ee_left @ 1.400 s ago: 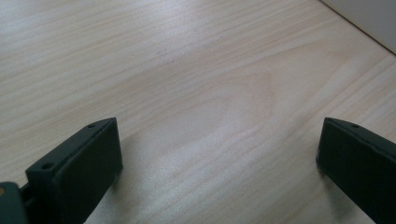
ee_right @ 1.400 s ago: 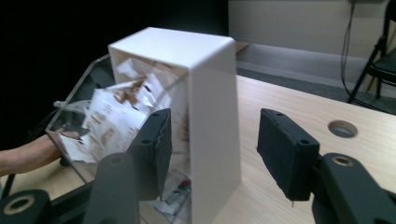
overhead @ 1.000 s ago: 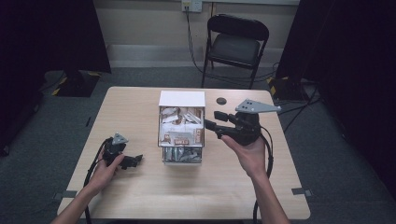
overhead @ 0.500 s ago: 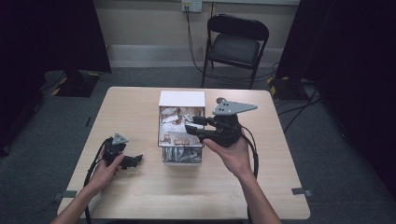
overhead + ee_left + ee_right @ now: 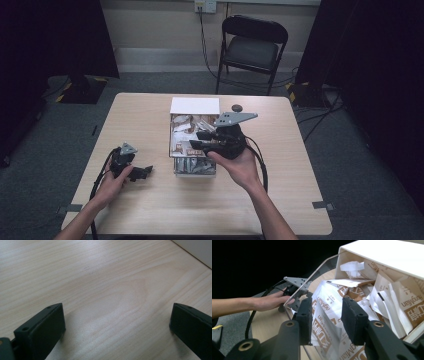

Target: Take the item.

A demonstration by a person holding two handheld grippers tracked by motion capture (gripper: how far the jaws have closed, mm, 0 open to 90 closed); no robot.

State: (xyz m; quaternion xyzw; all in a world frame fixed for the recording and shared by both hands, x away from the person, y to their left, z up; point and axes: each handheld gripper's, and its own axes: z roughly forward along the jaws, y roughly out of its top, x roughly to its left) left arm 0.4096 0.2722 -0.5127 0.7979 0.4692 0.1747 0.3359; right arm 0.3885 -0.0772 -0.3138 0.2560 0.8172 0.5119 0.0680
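Note:
A white box (image 5: 195, 106) with a clear front stands mid-table, stuffed with white-and-brown paper packets (image 5: 185, 131). My right gripper (image 5: 195, 140) reaches in over the box from its right side. In the right gripper view its jaws (image 5: 325, 315) have just been closing and straddle the raised edge of one packet (image 5: 322, 297); the pads stand a little off the paper on both sides. My left gripper (image 5: 145, 172) rests on the table left of the box, held by a hand. Its jaws (image 5: 117, 322) are wide open over bare wood.
The light wooden table (image 5: 300, 190) has free room right of and in front of the box. A small black round thing (image 5: 237, 107) lies behind the box's right corner. A black folding chair (image 5: 252, 50) stands beyond the far edge. Cables trail from both grippers.
My right gripper has moved left from beside the box to over its packets, a little lower, and its jaws have narrowed. The left hand and its gripper have stayed put.

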